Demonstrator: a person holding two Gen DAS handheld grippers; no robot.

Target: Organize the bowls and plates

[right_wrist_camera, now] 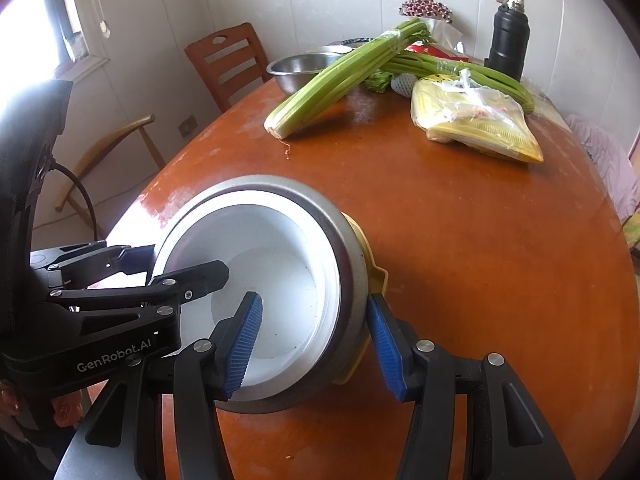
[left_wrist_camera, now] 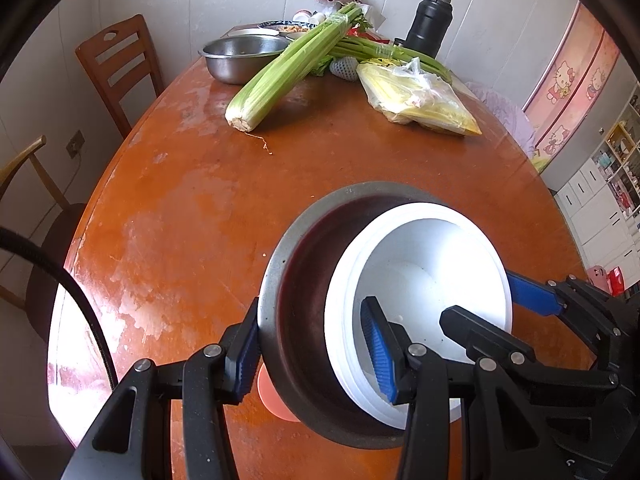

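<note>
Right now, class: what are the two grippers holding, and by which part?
Both hold the metal bowl with white bowl nested inside, by opposite rims: left gripper, right gripper.

We are looking at a nested stack of bowls sitting near the front edge of the tabletop [left_wrist_camera: 360, 152]. A grey metal bowl [left_wrist_camera: 280, 264] with a dark, reddish-reflecting inner wall is holding a white bowl [left_wrist_camera: 420, 264], which is sitting off-centre inside it, pushed toward 1 side so a crescent of the metal interior is showing. The white bowl is looking clean apart from a few small specks. Under the metal bowl, a yellow dish [right_wrist_camera: 374, 268] is peeking out in the right wrist view, and an orange-pink rim [left_wrist_camera: 268, 396] is showing in the left wrist view. Whether these are 1 piece we cannot tell.
</note>
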